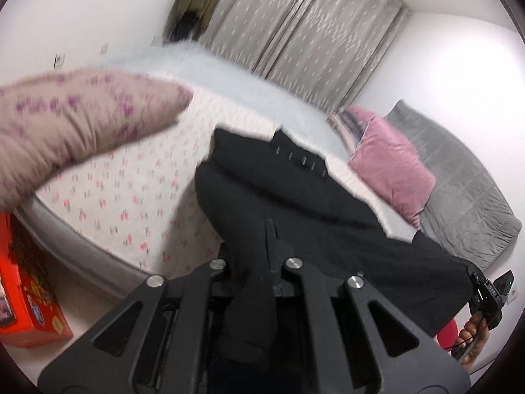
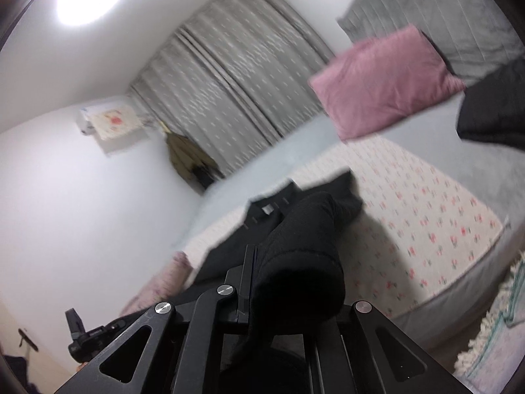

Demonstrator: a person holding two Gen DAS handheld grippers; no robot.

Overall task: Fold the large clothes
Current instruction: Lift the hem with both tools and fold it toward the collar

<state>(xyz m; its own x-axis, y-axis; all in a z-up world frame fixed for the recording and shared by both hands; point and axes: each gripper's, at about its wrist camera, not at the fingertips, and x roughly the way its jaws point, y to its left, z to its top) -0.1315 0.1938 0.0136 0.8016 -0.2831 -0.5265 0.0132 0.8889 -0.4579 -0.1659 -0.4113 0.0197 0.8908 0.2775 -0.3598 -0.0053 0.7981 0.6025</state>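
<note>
Black fabric is filling the middle of both wrist views as a person folds a large dark garment (image 1: 295, 190) over a bed (image 1: 124, 197) dressed in a cream sheet with small pink flowers. The left gripper (image 1: 270, 229) is pinching a thick fold of the garment, its fingers pressed together with cloth bunching around them and hanging down over the gripper body. The right gripper (image 2: 252, 256) is likewise clamping a rolled-up bulge of the same black cloth, which is swelling over its right side and hiding one finger. Between the two, the garment is stretching out across the sheet, its far end with a row of small pale marks lying on the bed.

In the left wrist view, the right gripper is showing at the far right edge, with the hand (image 1: 472, 331) wrapping its handle. A pale quilt with purple flowers (image 1: 72, 121) is bulging in from the left, blurred. A pink cushion (image 1: 390, 164) is leaning against a grey quilted blanket (image 1: 459, 177) at the head of the bed. Grey patterned curtains (image 1: 295, 32) are hanging behind, and a red box (image 1: 26, 282) is standing on the floor beside the bed. Both pictures are smeared by motion.
</note>
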